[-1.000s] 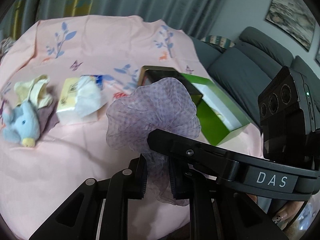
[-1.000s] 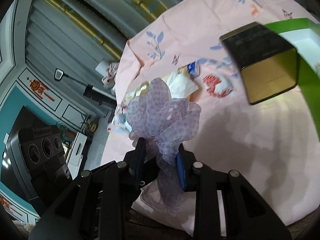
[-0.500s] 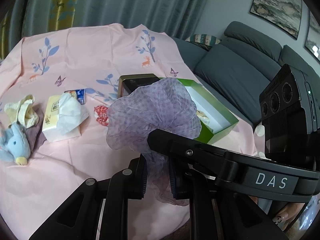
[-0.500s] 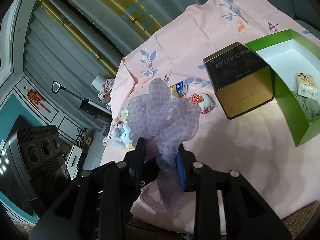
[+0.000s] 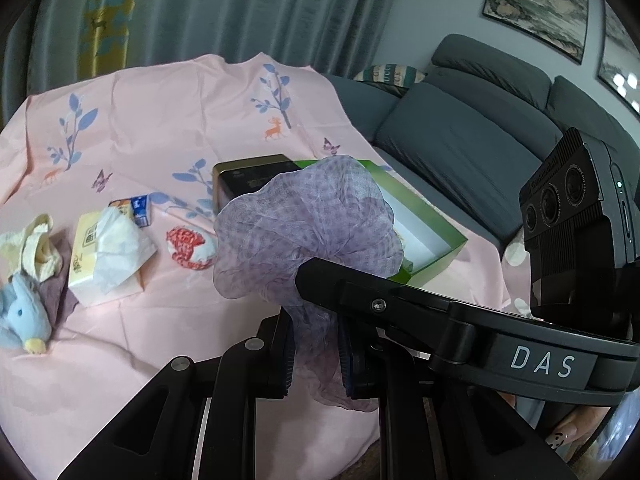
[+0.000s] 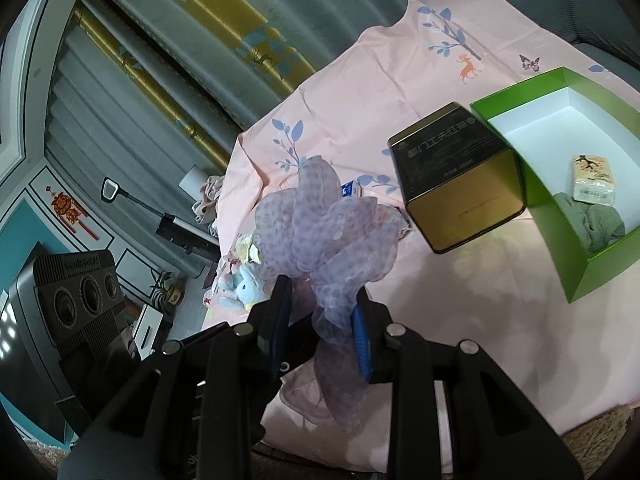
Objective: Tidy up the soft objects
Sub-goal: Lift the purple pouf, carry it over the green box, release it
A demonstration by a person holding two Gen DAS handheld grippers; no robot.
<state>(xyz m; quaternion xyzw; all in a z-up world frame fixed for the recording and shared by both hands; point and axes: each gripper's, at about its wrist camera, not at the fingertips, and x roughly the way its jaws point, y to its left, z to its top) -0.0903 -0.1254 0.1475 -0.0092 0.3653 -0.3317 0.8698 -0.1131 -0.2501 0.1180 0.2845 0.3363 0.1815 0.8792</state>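
A sheer purple scarf (image 5: 308,232) is bunched up in the air above the near edge of the pink-covered table. My left gripper (image 5: 316,350) is shut on its lower part. My right gripper (image 6: 320,320) holds the same scarf (image 6: 324,232) from the other side, its jaws a little parted around the cloth. An open green box (image 6: 560,216) with a white inside stands to the right, holding a grey-green cloth (image 6: 596,220) and a small packet (image 6: 592,180). A blue plush toy (image 5: 20,316), a cream cloth (image 5: 36,248) and a mauve cloth (image 5: 54,292) lie at the left.
A dark and gold tin (image 6: 456,184) stands against the green box's left side. A tissue pack (image 5: 104,256), a small blue packet (image 5: 138,208) and a red-and-white pouch (image 5: 190,246) lie mid-table. A grey sofa (image 5: 480,128) is behind the table.
Both grippers have risen and pulled back with the scarf, so more of the table and the box's inside shows. The right gripper's jaws have parted slightly.
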